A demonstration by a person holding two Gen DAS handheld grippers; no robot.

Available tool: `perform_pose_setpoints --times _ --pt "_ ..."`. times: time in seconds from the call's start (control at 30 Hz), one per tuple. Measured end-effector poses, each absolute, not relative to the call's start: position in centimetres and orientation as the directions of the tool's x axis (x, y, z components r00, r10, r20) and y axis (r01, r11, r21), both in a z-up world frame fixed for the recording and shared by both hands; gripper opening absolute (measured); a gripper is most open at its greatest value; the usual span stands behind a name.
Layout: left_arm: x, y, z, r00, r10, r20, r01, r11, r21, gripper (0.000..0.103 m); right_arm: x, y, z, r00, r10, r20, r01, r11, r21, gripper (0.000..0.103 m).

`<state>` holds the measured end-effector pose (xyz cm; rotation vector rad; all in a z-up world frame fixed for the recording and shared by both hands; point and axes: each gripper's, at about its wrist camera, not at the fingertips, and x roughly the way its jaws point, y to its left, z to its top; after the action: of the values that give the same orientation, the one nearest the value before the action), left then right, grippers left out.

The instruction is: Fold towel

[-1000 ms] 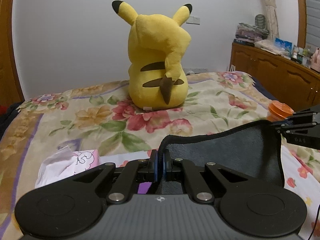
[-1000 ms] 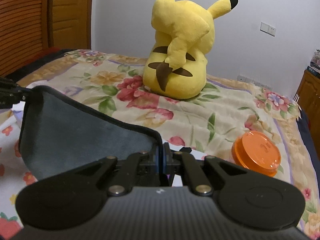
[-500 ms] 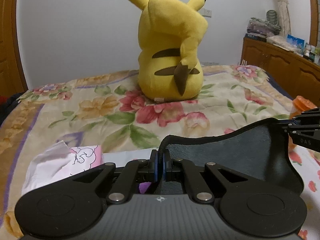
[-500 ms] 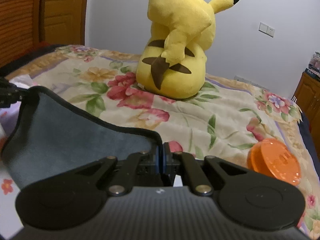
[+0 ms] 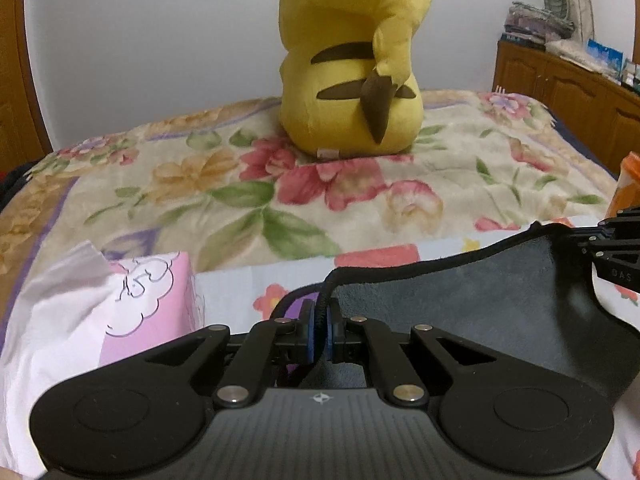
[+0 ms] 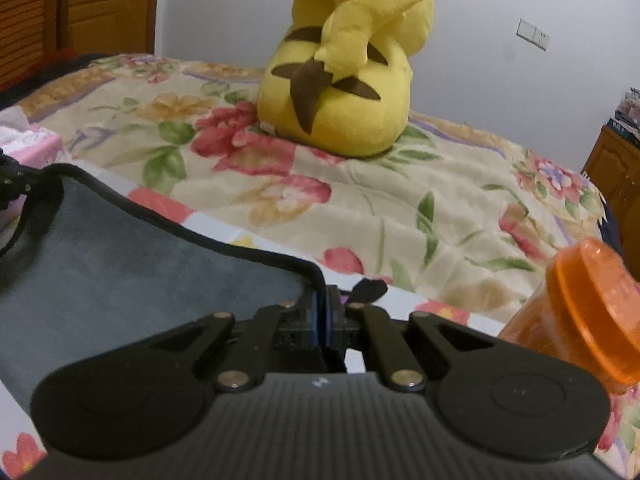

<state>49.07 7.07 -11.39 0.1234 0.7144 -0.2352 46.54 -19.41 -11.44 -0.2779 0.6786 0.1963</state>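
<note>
Above the floral bedspread (image 5: 248, 196), the grey towel (image 5: 472, 308) hangs slack between both tools, its bound edge sagging, so it looks soft, light and limp, best held at the corners. Left gripper (image 5: 320, 320) and right gripper (image 6: 321, 318) are each clamped on one corner, level, pointing toward the Pikachu plush (image 5: 352, 80).

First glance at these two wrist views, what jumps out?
The big yellow plush sitting at the far end of the floral bedspread, its back to the cameras. Nearer, the grey towel hangs between the left tongs and right tongs, each shut on a corner, with an orange jar at the right.
</note>
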Motion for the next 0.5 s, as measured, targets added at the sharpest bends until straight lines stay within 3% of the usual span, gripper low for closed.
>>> perform_pose_setpoints --times 0.1,0.13,0.17,0.23,0.33,0.5 --pt "49.0 7.2 -11.6 0.724 -0.171 -0.668 0.247 0.969 0.019 0.016 46.5 -19.1 -11.5 0.761 0.080 -0.644 -0.267 0.943 -0.198 0.013" --pt "49.0 7.3 -11.6 0.723 -0.171 -0.669 0.245 0.969 0.018 0.023 46.5 -19.0 -11.5 0.761 0.079 -0.644 -0.267 0.943 -0.201 0.021" --pt "48.8 7.2 -11.6 0.726 -0.169 -0.667 0.245 0.969 0.021 0.027 46.5 -18.9 -11.4 0.761 0.078 -0.644 -0.266 0.943 -0.201 0.040" --pt "48.6 7.1 -11.5 0.729 -0.167 -0.663 0.248 0.968 0.029 0.037 46.3 -18.8 -11.2 0.769 0.088 -0.633 -0.267 0.944 -0.193 0.054" --pt "48.2 7.2 -11.3 0.732 -0.175 -0.658 0.245 0.969 0.016 0.056 46.0 -18.7 -10.9 0.768 0.095 -0.633 -0.266 0.947 -0.180 0.061" --pt "46.7 7.2 -10.7 0.723 -0.195 -0.663 0.251 0.968 -0.011 0.069 44.0 -18.9 -10.0 0.770 0.147 -0.621 -0.277 0.954 -0.118 0.062"
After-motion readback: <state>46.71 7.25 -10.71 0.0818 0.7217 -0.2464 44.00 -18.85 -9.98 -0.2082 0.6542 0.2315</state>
